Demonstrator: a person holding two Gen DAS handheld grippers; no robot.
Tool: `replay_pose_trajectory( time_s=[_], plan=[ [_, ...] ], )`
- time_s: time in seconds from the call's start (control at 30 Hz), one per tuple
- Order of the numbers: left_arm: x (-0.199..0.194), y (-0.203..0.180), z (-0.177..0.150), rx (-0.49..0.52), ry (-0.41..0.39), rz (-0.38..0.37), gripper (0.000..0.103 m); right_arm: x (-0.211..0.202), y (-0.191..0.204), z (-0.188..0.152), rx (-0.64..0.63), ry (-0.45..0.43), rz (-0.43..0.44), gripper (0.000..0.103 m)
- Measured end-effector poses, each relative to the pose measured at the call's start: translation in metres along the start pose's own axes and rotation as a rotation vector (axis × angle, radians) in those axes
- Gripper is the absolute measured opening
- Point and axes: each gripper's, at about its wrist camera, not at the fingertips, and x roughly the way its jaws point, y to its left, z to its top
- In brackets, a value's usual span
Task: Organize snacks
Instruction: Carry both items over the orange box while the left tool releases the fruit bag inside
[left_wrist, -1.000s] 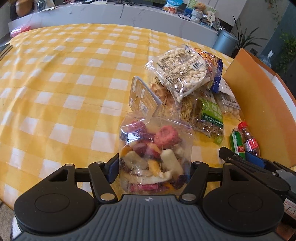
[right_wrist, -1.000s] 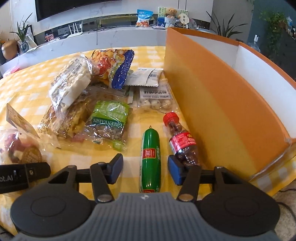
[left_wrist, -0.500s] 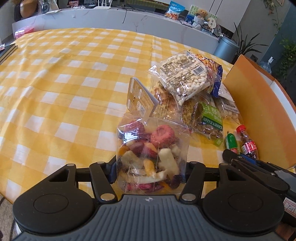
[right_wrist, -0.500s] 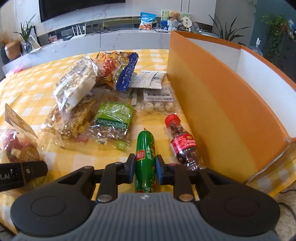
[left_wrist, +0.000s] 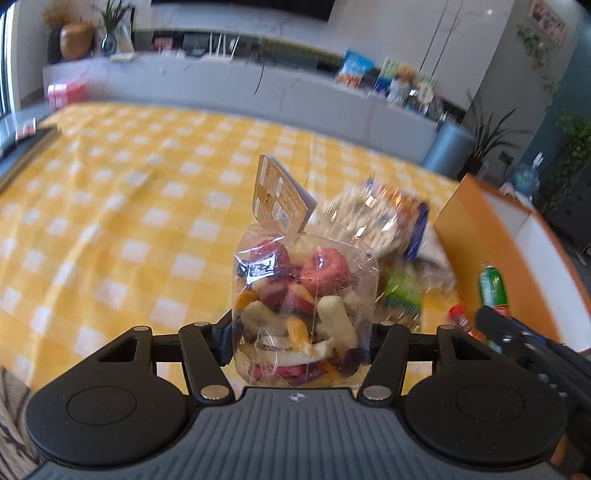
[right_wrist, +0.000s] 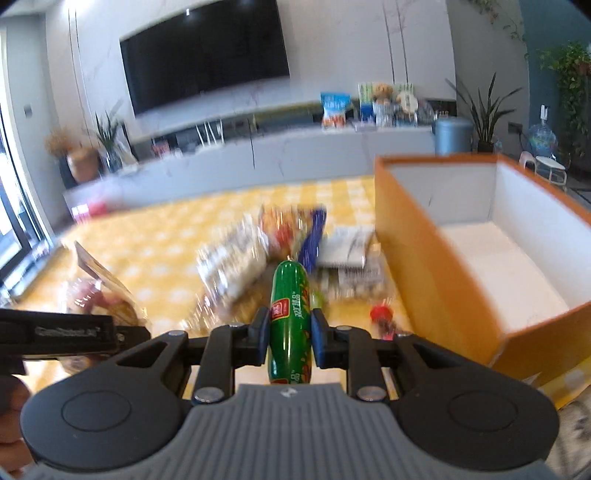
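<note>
Green plastic-wrapped sausage stick (right_wrist: 290, 318), smooth and cylindrical, sits clamped in the right gripper (right_wrist: 290, 338), long axis pointing to 12 o'clock above the yellow checked tablecloth (right_wrist: 155, 254). Left gripper (left_wrist: 301, 338) squeezes a crinkly clear bag of dried fruit (left_wrist: 303, 302), card header up. Orange open box (right_wrist: 424, 266) at 2 o'clock.

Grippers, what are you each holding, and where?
Left gripper squeezes the dried fruit bag at its lower sides. Right gripper clamps the green sausage around its middle.
</note>
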Motion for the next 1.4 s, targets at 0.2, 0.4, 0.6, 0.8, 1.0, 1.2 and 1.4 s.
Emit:
replay_pose_trajectory(
  time_s=[0.2, 0.4, 0.6, 0.8, 1.0, 1.2, 1.4],
  plan=[
    [-0.017, -0.021, 0.011, 0.033, -0.048, 0.001, 0.067, -0.040, -0.031, 0.032, 0.044, -0.092, -0.013, 0.021],
    [-0.009, -0.042, 0.021, 0.041, 0.003, -0.106, 0.067, -0.043, -0.088, 0.046, 0.064, -0.098, -0.135, 0.021],
    [0.005, -0.083, 0.027, 0.118, 0.021, -0.164, 0.067, -0.012, -0.130, 0.046, 0.176, 0.115, -0.114, 0.021],
    [0.016, -0.100, 0.021, 0.156, 0.033, -0.168, 0.067, 0.000, -0.121, 0.046, 0.180, 0.174, -0.060, 0.021],
    [0.015, -0.103, 0.017, 0.157, 0.043, -0.151, 0.067, 0.005, -0.118, 0.044, 0.216, 0.173, -0.070, 0.021],
    [0.011, -0.106, 0.017, 0.153, 0.044, -0.148, 0.067, 0.002, -0.110, 0.043, 0.192, 0.153, -0.058, 0.021],
    [0.011, -0.128, 0.024, 0.191, 0.045, -0.207, 0.067, -0.008, -0.144, 0.047, 0.256, 0.124, -0.076, 0.021]
  ],
)
